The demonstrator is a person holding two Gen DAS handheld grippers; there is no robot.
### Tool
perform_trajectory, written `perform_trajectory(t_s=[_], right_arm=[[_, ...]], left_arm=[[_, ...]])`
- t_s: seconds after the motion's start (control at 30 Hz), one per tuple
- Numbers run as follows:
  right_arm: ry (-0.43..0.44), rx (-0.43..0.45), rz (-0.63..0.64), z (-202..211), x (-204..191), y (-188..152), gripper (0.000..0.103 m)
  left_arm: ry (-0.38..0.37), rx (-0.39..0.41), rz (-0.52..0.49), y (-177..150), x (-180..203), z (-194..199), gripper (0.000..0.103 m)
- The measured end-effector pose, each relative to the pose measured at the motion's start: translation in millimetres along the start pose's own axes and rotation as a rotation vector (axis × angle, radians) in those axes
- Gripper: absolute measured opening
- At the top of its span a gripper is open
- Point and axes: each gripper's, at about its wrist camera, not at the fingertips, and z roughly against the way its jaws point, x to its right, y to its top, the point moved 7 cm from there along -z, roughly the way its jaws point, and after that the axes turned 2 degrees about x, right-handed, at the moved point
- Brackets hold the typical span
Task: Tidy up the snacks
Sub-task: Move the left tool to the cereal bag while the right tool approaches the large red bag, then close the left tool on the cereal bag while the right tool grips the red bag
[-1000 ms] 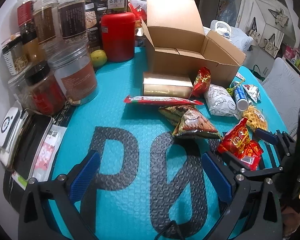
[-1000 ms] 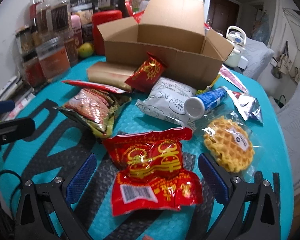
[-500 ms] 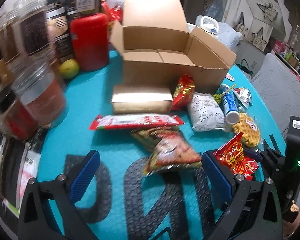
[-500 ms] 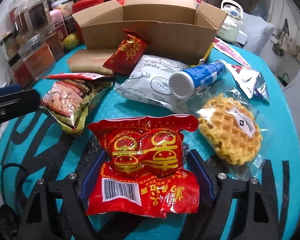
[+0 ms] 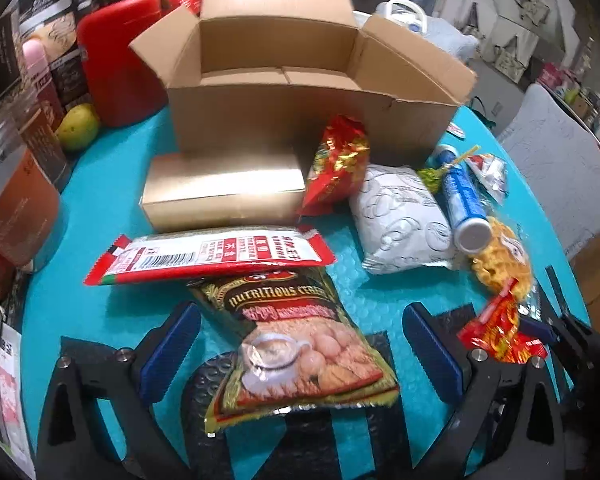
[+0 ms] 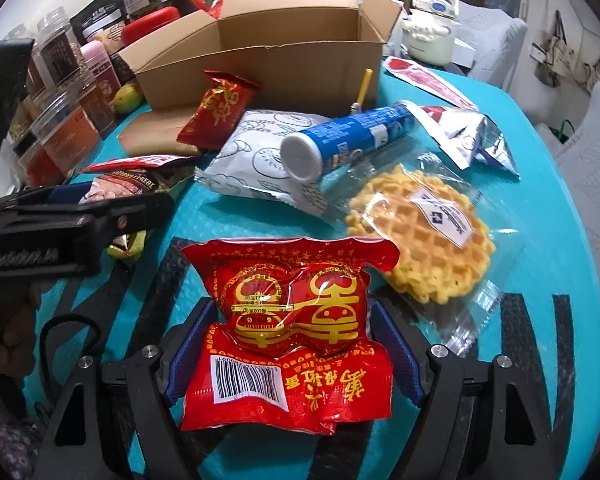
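My right gripper (image 6: 292,340) is shut on a red snack packet (image 6: 288,320) with gold characters, held just above the teal mat. My left gripper (image 5: 300,348) is open, its fingers either side of a cereal packet (image 5: 300,344) that lies on the mat. The open cardboard box (image 5: 300,80) stands behind the snacks and looks empty; it also shows in the right wrist view (image 6: 268,60). The red packet shows at the right of the left wrist view (image 5: 500,336).
Loose on the mat are a gold box (image 5: 224,192), a long red-white packet (image 5: 208,256), a small red packet (image 5: 336,168), a white pouch (image 6: 260,156), a blue tube (image 6: 340,140), a waffle (image 6: 424,236) and a silver packet (image 6: 472,140). Jars (image 6: 64,92) and a red canister (image 5: 120,60) stand left.
My right gripper closed on the red packet and lifted it slightly. My left gripper moved forward and right, so the cereal packet now lies between its open fingers.
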Motion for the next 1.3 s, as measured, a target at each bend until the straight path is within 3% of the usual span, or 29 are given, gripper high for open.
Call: perform_trajectory(t_s=[0.13,0.27,0.57,0.83,0.9,1.03,1.07,1.13,1.2,1.23,1.3], right_arm=[[-0.014,0.004,-0.012,2.0,2.1,-2.7,0.08],[-0.027,0.004,-0.02,4.9,3.6,-6.9,0.08],[-0.026,0.013,-0.036,16.6,2.1,-22.4,0.08],[-0.015,0.011,-0.038,27.4,-4.2,-38.3,0.08],[-0.019,0.012,-0.036,27.5,-4.8,-39.7,0.08],[-0.027,0.012,-0.03,24.6,-6.2,-40.1,0.082],[-0.029,0.013,-0.025,23.8,-6.5,-40.2,0.083],[-0.035,0.02,-0.017,23.3,-7.3,-40.5,0.083],[-0.038,0.024,-0.017,23.2,-7.8,-40.5,0.083],[-0.037,0.026,-0.019,23.6,-7.8,-40.3,0.082],[-0.034,0.028,-0.024,25.4,-8.0,-39.6,0.081]], left_arm=[[0.018,-0.028,0.012,-5.8,-6.4,-8.6,0.066],[-0.009,-0.027,-0.012,-13.9,-6.7,-0.7,0.057],[-0.046,-0.067,-0.013,-53.2,-3.3,26.9,0.056],[-0.027,-0.087,-0.034,-76.1,-9.1,45.9,0.056],[-0.007,-0.081,-0.061,-78.4,-5.5,46.3,0.06],[0.078,-0.072,-0.177,-81.8,11.6,37.1,0.079],[0.076,-0.064,-0.169,-81.9,11.1,37.0,0.079],[0.048,-0.054,-0.138,-81.6,6.5,38.0,0.078],[0.064,-0.041,-0.136,-80.8,3.6,39.7,0.069],[0.063,-0.033,-0.125,-80.2,1.7,41.7,0.057],[0.04,-0.036,-0.118,-79.7,0.6,44.8,0.052]])
